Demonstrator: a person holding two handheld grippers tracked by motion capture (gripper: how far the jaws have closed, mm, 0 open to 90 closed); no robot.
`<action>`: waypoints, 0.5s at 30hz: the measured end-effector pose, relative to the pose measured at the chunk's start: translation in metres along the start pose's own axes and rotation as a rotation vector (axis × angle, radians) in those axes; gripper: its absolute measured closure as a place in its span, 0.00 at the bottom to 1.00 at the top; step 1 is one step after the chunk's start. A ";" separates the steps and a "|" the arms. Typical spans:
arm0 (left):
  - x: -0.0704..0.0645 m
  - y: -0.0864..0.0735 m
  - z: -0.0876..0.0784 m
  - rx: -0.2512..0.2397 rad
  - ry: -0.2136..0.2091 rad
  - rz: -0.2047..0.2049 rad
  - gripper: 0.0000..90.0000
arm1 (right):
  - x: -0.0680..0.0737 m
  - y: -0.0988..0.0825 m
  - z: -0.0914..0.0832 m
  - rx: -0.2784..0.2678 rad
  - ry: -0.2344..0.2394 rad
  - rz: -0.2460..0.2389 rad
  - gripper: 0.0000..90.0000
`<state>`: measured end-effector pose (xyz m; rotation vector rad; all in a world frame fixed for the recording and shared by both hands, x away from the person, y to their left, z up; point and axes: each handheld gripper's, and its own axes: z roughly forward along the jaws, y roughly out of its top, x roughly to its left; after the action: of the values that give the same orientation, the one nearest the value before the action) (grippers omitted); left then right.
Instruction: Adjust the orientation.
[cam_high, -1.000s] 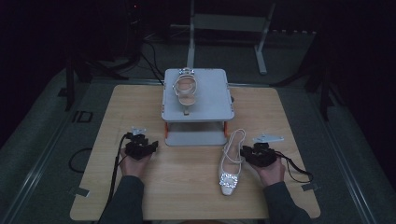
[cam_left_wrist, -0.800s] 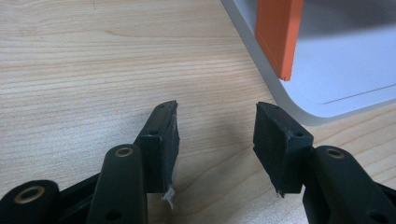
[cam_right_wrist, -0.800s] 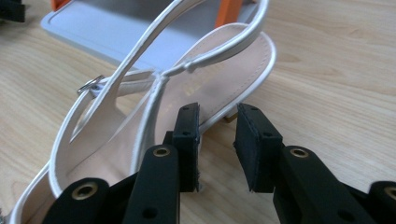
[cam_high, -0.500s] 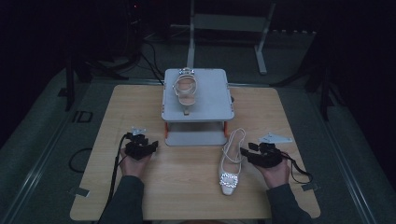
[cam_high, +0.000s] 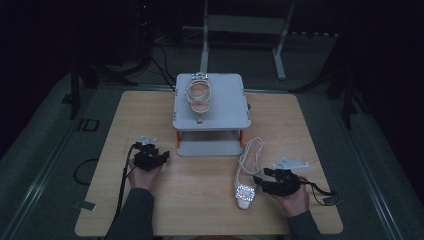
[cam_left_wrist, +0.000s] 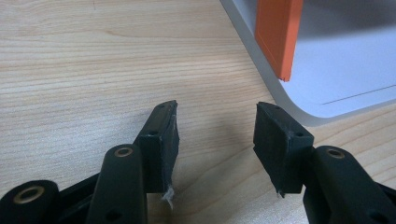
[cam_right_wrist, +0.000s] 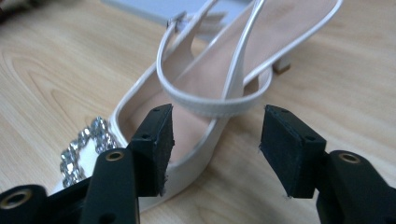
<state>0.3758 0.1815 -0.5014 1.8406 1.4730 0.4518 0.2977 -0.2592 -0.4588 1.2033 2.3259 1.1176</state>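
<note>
I am judging the job half done: one shoe (cam_high: 199, 94) is sitting on the stand (cam_high: 235, 100), its mate (cam_high: 246, 180) is lying on the tabletop (cam_high: 310, 130) just right of it. My right hand-held gripper (cam_right_wrist: 215, 140) is straddling that shoe's side edge, jaws apart. My left hand-held gripper (cam_left_wrist: 215, 135) is gaping empty near the stand's orange leg (cam_left_wrist: 276, 37). Bare wood is lying all around.

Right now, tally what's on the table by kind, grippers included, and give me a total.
Shoes: 2, one on the stand, one on the table
Stands: 1
Grippers: 2, left gripper, right gripper
Total: 5
</note>
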 end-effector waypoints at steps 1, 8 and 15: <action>0.000 0.000 0.000 -0.001 -0.001 -0.001 0.56 | 0.000 -0.001 0.002 0.009 0.002 -0.001 0.52; 0.001 0.000 0.000 -0.003 -0.006 -0.004 0.56 | -0.002 0.001 0.008 0.039 0.032 0.014 0.80; 0.001 -0.001 0.000 -0.007 -0.009 -0.008 0.56 | -0.009 0.006 0.006 0.040 -0.031 -0.005 0.85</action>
<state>0.3756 0.1828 -0.5020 1.8283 1.4699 0.4438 0.3097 -0.2613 -0.4587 1.2196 2.3375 1.0478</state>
